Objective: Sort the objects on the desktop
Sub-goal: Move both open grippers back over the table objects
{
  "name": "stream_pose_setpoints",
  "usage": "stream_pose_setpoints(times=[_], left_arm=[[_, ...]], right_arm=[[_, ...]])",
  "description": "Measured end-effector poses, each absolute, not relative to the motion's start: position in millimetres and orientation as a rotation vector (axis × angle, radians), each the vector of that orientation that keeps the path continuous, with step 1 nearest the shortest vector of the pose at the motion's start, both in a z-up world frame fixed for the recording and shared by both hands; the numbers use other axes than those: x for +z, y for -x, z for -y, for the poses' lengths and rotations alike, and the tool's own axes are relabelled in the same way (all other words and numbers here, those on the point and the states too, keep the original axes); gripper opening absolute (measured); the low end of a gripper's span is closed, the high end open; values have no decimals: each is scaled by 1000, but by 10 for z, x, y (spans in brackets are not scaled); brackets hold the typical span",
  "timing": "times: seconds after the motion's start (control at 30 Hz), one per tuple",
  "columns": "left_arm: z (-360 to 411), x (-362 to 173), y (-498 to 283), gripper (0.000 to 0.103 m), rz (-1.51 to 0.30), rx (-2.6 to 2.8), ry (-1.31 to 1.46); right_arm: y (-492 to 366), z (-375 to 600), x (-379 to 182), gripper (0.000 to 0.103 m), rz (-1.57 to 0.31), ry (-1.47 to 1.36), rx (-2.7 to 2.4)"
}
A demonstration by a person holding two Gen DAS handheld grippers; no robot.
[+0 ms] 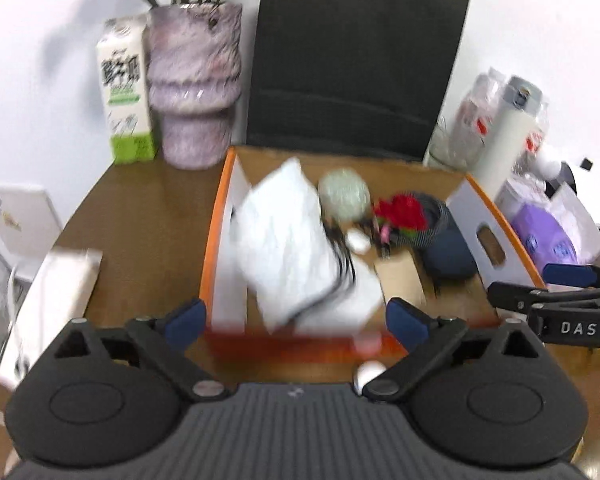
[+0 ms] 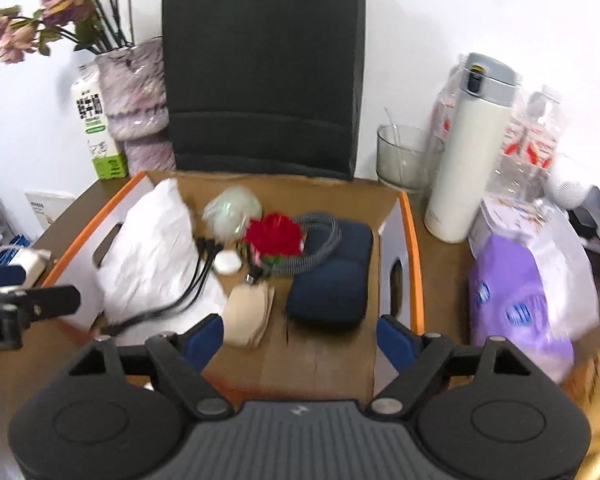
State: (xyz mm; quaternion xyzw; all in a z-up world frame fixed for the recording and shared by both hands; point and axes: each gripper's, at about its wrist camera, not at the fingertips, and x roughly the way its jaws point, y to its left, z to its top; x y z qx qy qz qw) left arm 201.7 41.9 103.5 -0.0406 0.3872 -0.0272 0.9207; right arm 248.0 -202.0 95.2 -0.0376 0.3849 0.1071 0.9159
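An orange-rimmed cardboard box [image 2: 414, 248] holds a white crumpled bag [image 2: 152, 240], black cables [image 2: 198, 268], a pale green ball [image 2: 232, 208], a red flower [image 2: 274, 234], a grey coiled cable [image 2: 320, 240], a navy pouch [image 2: 332, 276], a small white round case [image 2: 227, 262] and a beige roll [image 2: 248, 312]. The box [image 1: 216, 240] also shows in the left wrist view with the bag [image 1: 288, 240] and flower [image 1: 400, 210]. My left gripper [image 1: 296, 320] is open and empty at the box's near rim. My right gripper [image 2: 300, 336] is open and empty over the near end.
Behind the box stand a black paper bag [image 2: 264, 68], a vase of flowers [image 2: 136, 96] and a milk carton [image 2: 96, 124]. At right are a white thermos [image 2: 472, 152], a glass cup [image 2: 404, 156], plastic bottles [image 2: 536, 132] and a purple tissue pack [image 2: 512, 292]. A white box [image 1: 60, 292] lies left.
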Motion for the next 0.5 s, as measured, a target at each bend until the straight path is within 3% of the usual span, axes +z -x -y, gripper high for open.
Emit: stream_pose_setpoints(times=[0.17,0.5], left_arm=[[-392,914,-1000,103,-688,-143,166],[-366,237,411,103,-616,-159,56]], right_arm=[[-1292,2129,840,93,-638,87,269],[299,2316,216,93,-567,38,204]])
